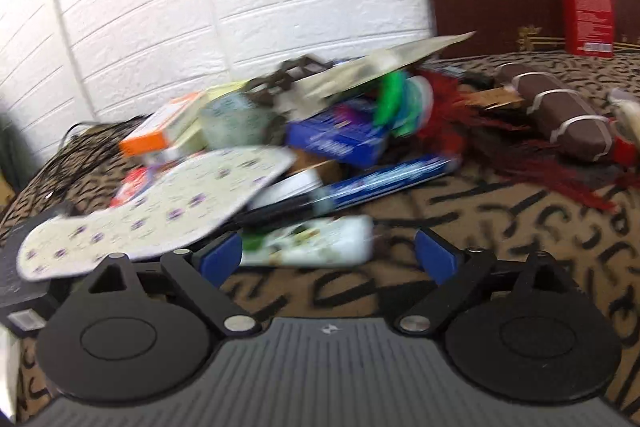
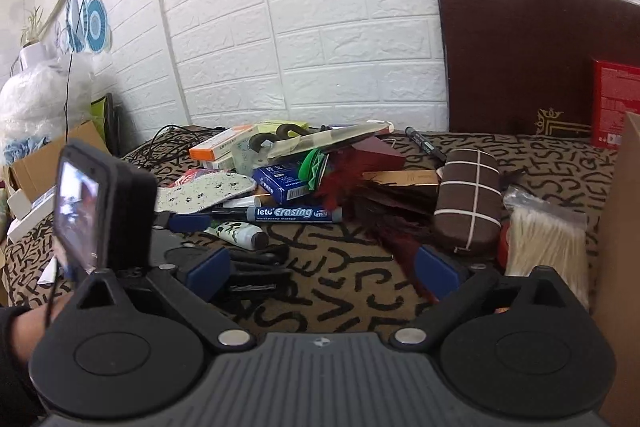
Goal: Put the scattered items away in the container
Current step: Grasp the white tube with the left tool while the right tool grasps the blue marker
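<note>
The left tool (image 1: 328, 251) is hovering wide open and empty, its blue pads flanking a small white tube (image 1: 308, 243) low in the frame's centre without pressing it. That tube looks light, squashy and smooth, so it is probably best pinched across its middle. The right tool (image 2: 320, 267) is also gaping wide, holding nothing. Ahead, mid-frame, the pile is sitting on the patterned surface (image 2: 340, 291): a whiteboard marker (image 2: 294, 214), stiff and prone to rolling, a floppy insole (image 2: 204, 193), a firm brown glasses case (image 2: 468, 203), and a crinkly bag of cotton swabs (image 2: 540, 239) at right. A cardboard box edge (image 2: 620, 267), likely the container, is showing far right.
</note>
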The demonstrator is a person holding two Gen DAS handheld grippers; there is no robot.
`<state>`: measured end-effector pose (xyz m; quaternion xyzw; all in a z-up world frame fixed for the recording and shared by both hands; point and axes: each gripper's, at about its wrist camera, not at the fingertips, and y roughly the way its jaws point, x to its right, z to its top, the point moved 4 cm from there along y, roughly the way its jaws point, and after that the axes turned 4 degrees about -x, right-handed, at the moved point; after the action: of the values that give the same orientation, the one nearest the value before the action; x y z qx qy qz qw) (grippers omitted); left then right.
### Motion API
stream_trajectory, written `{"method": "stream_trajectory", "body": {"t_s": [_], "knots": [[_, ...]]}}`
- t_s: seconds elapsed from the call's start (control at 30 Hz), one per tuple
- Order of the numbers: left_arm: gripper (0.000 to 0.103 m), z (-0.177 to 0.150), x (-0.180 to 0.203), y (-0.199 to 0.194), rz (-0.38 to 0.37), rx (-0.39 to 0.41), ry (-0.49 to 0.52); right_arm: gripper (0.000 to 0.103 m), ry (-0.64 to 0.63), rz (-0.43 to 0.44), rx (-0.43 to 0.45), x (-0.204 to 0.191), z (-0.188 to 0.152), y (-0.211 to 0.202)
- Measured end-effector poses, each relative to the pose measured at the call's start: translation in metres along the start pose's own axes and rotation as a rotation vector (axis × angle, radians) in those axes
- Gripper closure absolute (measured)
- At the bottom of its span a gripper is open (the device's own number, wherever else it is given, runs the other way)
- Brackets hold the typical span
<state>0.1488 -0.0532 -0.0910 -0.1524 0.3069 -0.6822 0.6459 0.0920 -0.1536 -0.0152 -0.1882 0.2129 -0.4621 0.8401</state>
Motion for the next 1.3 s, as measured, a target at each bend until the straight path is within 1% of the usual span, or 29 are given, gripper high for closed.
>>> {"method": "stream_trajectory", "body": {"t_s": [0.07,0.17,0.23,0.33,0.4,0.47,0.53,0.57,0.6,0.63,0.7,0.73,0.8,0.83,0.87,0.9,0.93,0.97,1.0,1.03,1.07,1.1,1.13,1.17,1.2,1.23,1.3], "knots": [[0.001,-0.008,-0.017,-0.006,-0.005,-0.007,-0.009,0.002,-0.040,0.033,0.004,-0.004,0.003,0.012],[0.001,-0.020,-0.042,-0.015,0.013,-0.012,-0.024,0.006,-0.140,0.094,-0.013,-0.014,0.009,0.037],[0.000,-0.026,-0.056,-0.020,0.029,-0.009,-0.025,0.014,-0.227,0.149,-0.029,-0.024,0.013,0.054],[0.000,-0.030,-0.071,-0.022,0.004,-0.016,-0.052,0.022,-0.325,0.205,-0.061,-0.036,0.022,0.080],[0.000,-0.028,-0.069,-0.024,-0.008,-0.023,-0.065,0.023,-0.380,0.205,-0.088,-0.040,0.028,0.098],[0.006,-0.027,-0.069,-0.028,-0.027,-0.016,-0.084,0.024,-0.423,0.205,-0.120,-0.039,0.033,0.114],[0.006,-0.028,-0.072,-0.033,-0.036,-0.008,-0.105,0.024,-0.450,0.211,-0.171,-0.037,0.035,0.130],[0.006,-0.027,-0.071,-0.034,-0.040,-0.007,-0.114,0.024,-0.460,0.212,-0.206,-0.035,0.034,0.138],[0.006,-0.025,-0.065,-0.035,-0.048,-0.003,-0.121,0.023,-0.446,0.232,-0.227,-0.032,0.032,0.143],[0.006,-0.020,-0.058,-0.031,-0.056,0.005,-0.127,0.022,-0.408,0.267,-0.237,-0.028,0.032,0.143],[0.006,-0.015,-0.054,-0.029,-0.057,0.023,-0.134,0.023,-0.385,0.311,-0.258,-0.025,0.029,0.134],[0.005,-0.013,-0.052,-0.027,-0.062,0.028,-0.130,0.026,-0.383,0.325,-0.270,-0.026,0.026,0.128],[0.003,-0.008,-0.046,-0.024,-0.076,0.038,-0.114,0.036,-0.384,0.287,-0.272,-0.024,0.020,0.117],[0.003,-0.006,-0.043,-0.023,-0.076,0.045,-0.105,0.039,-0.363,0.273,-0.271,-0.020,0.019,0.111],[0.003,-0.004,-0.041,-0.022,-0.064,0.049,-0.098,0.040,-0.339,0.259,-0.264,-0.016,0.017,0.106],[0.004,-0.002,-0.038,-0.019,-0.030,0.045,-0.080,0.039,-0.314,0.252,-0.255,-0.012,0.016,0.103],[0.004,-0.001,-0.034,-0.013,0.017,0.032,-0.047,0.042,-0.301,0.239,-0.244,-0.011,0.014,0.100],[0.009,-0.002,-0.030,-0.007,0.061,0.011,-0.016,0.042,-0.302,0.214,-0.234,-0.012,0.012,0.098],[0.010,-0.003,-0.028,-0.003,0.085,-0.004,-0.007,0.042,-0.313,0.189,-0.224,-0.015,0.011,0.097],[0.011,-0.003,-0.028,-0.002,0.096,-0.002,-0.017,0.040,-0.325,0.165,-0.213,-0.018,0.009,0.097],[0.017,-0.002,-0.030,-0.002,0.110,-0.005,-0.023,0.038,-0.335,0.148,-0.201,-0.021,0.008,0.097],[0.021,-0.002,-0.031,-0.002,0.122,-0.007,-0.026,0.032,-0.347,0.137,-0.191,-0.023,0.008,0.097],[0.034,-0.003,-0.032,-0.002,0.128,-0.010,-0.028,0.025,-0.355,0.131,-0.185,-0.024,0.007,0.099],[0.050,-0.005,-0.034,-0.002,0.128,-0.013,-0.025,0.019,-0.355,0.127,-0.185,-0.025,0.007,0.102],[0.058,-0.006,-0.036,-0.003,0.125,-0.014,-0.009,0.001,-0.350,0.131,-0.199,-0.027,0.007,0.106],[0.068,-0.008,-0.037,-0.004,0.127,-0.013,0.017,0.000,-0.348,0.138,-0.214,-0.029,0.006,0.107],[0.071,-0.013,-0.043,-0.006,0.128,-0.010,0.039,0.000,-0.358,0.168,-0.219,-0.034,0.005,0.107]]}}
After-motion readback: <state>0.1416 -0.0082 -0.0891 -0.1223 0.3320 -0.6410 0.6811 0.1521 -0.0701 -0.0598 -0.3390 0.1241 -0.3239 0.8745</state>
